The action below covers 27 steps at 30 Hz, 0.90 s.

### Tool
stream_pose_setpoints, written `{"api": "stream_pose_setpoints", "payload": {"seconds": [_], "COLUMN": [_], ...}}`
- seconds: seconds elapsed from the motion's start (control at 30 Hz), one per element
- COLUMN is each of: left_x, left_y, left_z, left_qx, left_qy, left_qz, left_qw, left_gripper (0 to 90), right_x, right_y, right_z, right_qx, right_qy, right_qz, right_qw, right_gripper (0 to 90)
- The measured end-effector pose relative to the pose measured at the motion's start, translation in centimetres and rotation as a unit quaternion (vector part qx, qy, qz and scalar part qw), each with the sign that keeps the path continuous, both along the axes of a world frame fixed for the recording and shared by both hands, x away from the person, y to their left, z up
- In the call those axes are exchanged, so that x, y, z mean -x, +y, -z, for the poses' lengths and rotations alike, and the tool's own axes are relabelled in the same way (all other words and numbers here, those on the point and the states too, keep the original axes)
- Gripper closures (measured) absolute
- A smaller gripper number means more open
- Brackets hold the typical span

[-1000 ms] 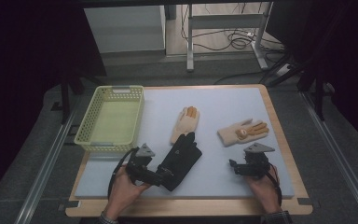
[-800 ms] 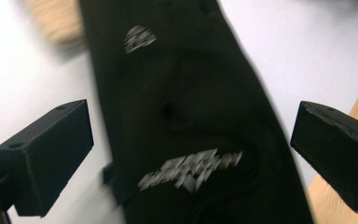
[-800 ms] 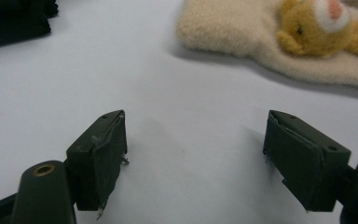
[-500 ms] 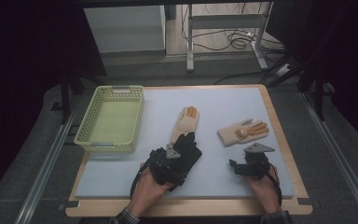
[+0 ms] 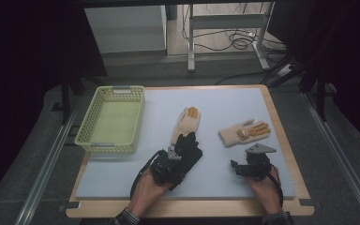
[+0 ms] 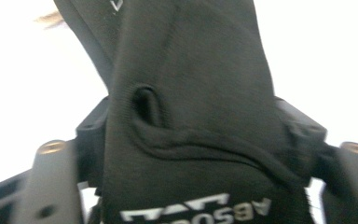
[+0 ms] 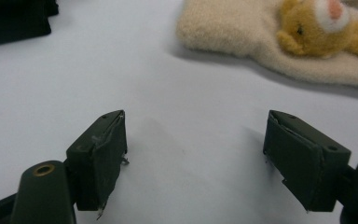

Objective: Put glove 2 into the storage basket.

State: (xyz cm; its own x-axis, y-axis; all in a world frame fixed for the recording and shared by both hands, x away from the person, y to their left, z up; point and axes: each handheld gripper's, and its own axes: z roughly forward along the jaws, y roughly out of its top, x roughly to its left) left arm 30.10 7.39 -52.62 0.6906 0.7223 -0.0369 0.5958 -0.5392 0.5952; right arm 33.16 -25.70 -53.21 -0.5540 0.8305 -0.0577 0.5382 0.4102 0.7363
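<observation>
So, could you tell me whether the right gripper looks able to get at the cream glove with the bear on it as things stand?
Probably yes: the right gripper is open, and bare mat lies between it and the cream glove.

One basket (image 5: 110,121); two cream gloves (image 5: 186,123) (image 5: 243,132) (bear-trimmed); one black glove (image 5: 188,151).

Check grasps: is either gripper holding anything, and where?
Left gripper straddles the black glove near its cuff; grip unconfirmed. Right gripper is open, holding nothing.
</observation>
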Motion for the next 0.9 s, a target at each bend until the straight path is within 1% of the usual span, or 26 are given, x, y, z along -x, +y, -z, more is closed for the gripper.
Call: {"api": "stream_pose_setpoints", "payload": {"seconds": [0.07, 0.13, 0.2, 0.23, 0.3, 0.37, 0.43, 0.47, 0.5, 0.6, 0.73, 0.77, 0.8, 0.87, 0.9], "left_x": [0.1, 0.3, 0.3, 0.2, 0.0, -0.2, -0.3, -0.5, -0.5, -1.3, -2.4, -2.6, -2.6, -3.4, -3.6], "left_y": [0.0, 0.0, 0.3, 0.4, 0.9, 1.3, 1.8, 2.2, 2.2, 3.0, 3.7, 3.9, 3.9, 4.3, 4.4], "left_z": [-0.1, -0.4, -0.8, -0.9, -1.3, -1.9, -2.6, -3.1, -3.1, -4.3, -5.4, -5.7, -5.7, -6.7, -6.9], "left_qx": [0.003, 0.003, 0.007, 0.01, 0.014, 0.023, 0.026, 0.029, 0.029, 0.026, 0.026, 0.023, 0.023, 0.016, 0.014], "left_qy": [0.0, -0.005, -0.005, -0.002, -0.002, 0.001, -0.003, -0.006, -0.006, -0.011, -0.016, -0.017, -0.017, -0.023, -0.025], "left_qz": [0.006, 0.014, 0.017, 0.018, 0.015, 0.013, 0.013, 0.009, 0.009, 0.001, -0.011, -0.013, -0.013, -0.02, -0.023], "left_qw": [1.0, 0.9999, 0.9998, 0.9998, 0.9998, 0.9997, 0.9996, 0.9995, 0.9995, 0.9996, 0.9995, 0.9995, 0.9995, 0.9994, 0.9993], "left_gripper": [46.2, 55.6, 62.5, 64.2, 65.6, 65.9, 65.9, 65.9, 65.8, 65.8, 65.8, 65.8, 65.7, 65.6, 65.5], "right_x": [0.0, 0.0, 0.0, 0.0, 0.0, 0.0, 0.0, 0.0, 0.0, 0.0, 0.0, 0.0, 0.0, 0.0, 0.0], "right_y": [0.0, 0.0, 0.0, 0.0, 0.0, 0.0, 0.0, 0.0, 0.0, 0.0, 0.0, 0.0, 0.0, 0.0, 0.0], "right_z": [0.0, 0.0, 0.0, 0.0, 0.0, 0.0, 0.0, 0.0, 0.0, 0.0, 0.0, 0.0, 0.0, 0.0, 0.0], "right_qx": [0.0, 0.0, 0.0, 0.0, 0.0, 0.0, 0.0, 0.0, 0.0, 0.0, 0.0, 0.0, 0.0, 0.0, -0.001], "right_qy": [0.0, 0.0, 0.0, 0.0, 0.0, 0.0, 0.0, 0.0, 0.0, 0.0, 0.0, 0.0, 0.0, 0.0, 0.0], "right_qz": [0.0, 0.0, 0.0, 0.0, 0.0, 0.0, 0.0, 0.0, 0.0, 0.0, 0.0, 0.0, 0.0, 0.0, 0.0], "right_qw": [1.0, 1.0, 1.0, 1.0, 1.0, 1.0, 1.0, 1.0, 1.0, 1.0, 1.0, 1.0, 1.0, 1.0, 1.0], "right_gripper": [21.1, 21.1, 21.1, 21.1, 21.1, 21.1, 21.1, 21.1, 21.1, 21.1, 21.1, 21.1, 21.1, 21.1, 21.1]}}
